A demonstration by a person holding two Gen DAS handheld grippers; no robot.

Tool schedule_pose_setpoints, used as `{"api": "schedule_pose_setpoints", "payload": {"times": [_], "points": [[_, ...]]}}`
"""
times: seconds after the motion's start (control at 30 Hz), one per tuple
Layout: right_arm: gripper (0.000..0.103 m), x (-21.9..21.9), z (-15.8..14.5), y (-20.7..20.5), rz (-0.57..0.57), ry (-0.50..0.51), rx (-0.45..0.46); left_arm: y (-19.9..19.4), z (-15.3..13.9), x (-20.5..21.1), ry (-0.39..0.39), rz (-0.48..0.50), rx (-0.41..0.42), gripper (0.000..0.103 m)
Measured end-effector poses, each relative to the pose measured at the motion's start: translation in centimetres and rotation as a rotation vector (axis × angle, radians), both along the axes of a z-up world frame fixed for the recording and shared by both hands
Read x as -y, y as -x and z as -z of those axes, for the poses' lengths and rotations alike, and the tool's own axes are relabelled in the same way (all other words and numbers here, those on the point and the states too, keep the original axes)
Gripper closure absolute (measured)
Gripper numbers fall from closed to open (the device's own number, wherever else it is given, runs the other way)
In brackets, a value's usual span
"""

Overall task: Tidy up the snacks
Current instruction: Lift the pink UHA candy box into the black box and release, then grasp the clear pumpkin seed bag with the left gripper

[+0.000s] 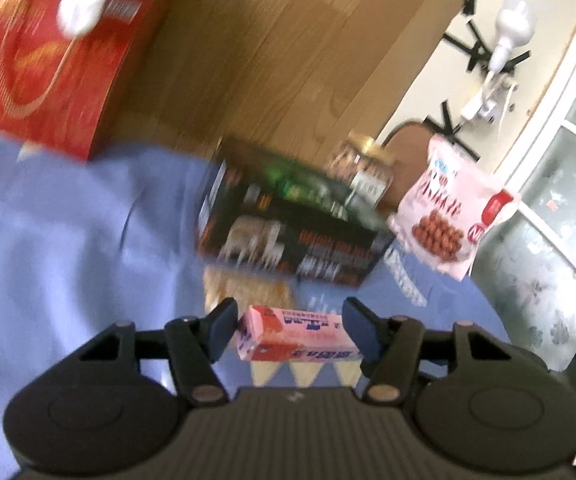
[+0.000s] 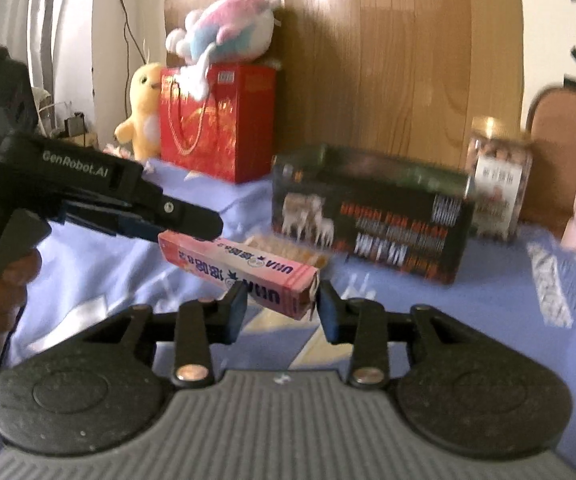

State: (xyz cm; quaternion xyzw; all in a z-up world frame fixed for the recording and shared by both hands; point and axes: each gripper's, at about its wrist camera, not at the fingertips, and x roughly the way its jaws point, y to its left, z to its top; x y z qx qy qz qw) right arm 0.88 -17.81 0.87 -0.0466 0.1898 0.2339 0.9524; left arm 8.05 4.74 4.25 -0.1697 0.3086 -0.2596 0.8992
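So the pink snack box (image 2: 236, 270) was caught mid-lift, clamped at one end by the left tool (image 1: 290, 330) and at the other by the right tool (image 2: 282, 306), and held clear of the blue-covered table (image 1: 68, 240) just in front of the dark open carton (image 2: 368, 212). The pickup step looked pretty much done, with the carton probably meant as the drop spot, though that's only a guess. For the next move, both tools would need to be carried together and kept level so the box isn't twisted or dropped before it's over the carton.
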Motion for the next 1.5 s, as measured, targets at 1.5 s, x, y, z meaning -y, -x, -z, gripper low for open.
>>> {"api": "schedule_pose_setpoints", "payload": {"times": [1.5], "points": [[0.076,4.1,5.4,-10.5,-0.029,-0.656,-0.569,-4.6,6.0,-1.7,0.138,-0.024,-0.218,0.069]]}}
